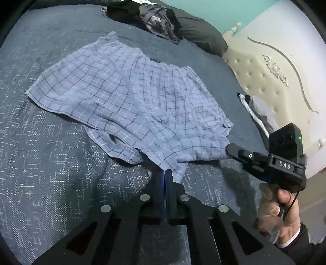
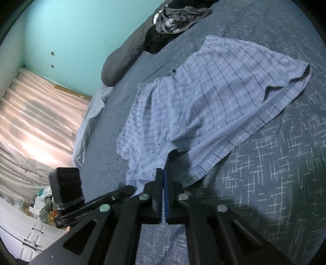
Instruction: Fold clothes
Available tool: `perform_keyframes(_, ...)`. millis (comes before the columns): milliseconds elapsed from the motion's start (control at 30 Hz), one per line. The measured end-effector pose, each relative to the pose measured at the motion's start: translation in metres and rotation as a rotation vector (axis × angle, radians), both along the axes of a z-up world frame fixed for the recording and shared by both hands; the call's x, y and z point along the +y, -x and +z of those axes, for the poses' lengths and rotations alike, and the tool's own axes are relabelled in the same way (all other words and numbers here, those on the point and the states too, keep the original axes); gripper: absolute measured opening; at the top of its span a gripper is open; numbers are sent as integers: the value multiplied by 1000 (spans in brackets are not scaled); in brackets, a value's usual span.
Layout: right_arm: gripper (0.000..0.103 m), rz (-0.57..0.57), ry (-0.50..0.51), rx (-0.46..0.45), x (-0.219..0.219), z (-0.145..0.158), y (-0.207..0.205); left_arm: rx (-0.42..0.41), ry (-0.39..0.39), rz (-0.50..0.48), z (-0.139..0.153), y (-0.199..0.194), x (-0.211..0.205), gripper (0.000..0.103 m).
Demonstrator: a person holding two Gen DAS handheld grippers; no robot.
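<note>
Left wrist view: we see our left gripper [image 1: 164,173] w/ fingers pressed together, pinching the near hem of the plaid boxer shorts [image 1: 130,102]. The shorts lie spread on the bed [image 1: 51,163], on a dark blue-grey bedspread w/ white hatch marks, waistband at the far side, leg openings toward us. To the right, our right gripper [image 1: 231,147] touches the shorts' near right corner; from this angle we can't tell how far its fingers stand apart. The right hand [image 1: 285,208] grips its handle.

Right wrist view: the right gripper [image 2: 163,173] has fingers closed tight w/ a bit of the shorts' [image 2: 203,102] edge caught between them, cloth lifted slightly and casting a shadow just ahead. The left gripper [image 2: 130,188] shows at lower left, touching the same near hem.

Far end of the bed: a crumpled pile of dark clothes [image 1: 154,18] by a dark pillow [image 1: 199,34]. A cream tufted headboard [image 1: 275,81] stands at right in the left view; a teal wall [image 2: 71,40] in the right view.
</note>
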State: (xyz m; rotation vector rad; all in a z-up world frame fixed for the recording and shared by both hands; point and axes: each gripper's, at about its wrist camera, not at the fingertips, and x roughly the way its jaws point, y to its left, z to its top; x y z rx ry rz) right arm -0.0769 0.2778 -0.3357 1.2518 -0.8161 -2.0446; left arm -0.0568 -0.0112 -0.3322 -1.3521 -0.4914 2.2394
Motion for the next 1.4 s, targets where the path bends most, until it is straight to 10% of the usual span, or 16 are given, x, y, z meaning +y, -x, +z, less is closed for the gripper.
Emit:
perform_keyframes(667, 1, -13, -49, -93, 13, -14, -1, -52, 5, -2, -7, -2, -9, 1)
perform_keyframes(1167, 5, -100, -13, -74, 39, 1, 7, 61, 59, 254, 22, 40, -85, 17)
perform_keyframes(1300, 31, -177, 37, -48, 60, 3, 15, 82, 67, 290, 20, 60, -92, 20)
perform_keyframes(1400, 32, -209, 49, -43, 70, 0, 21, 79, 83, 293, 18, 73, -95, 20)
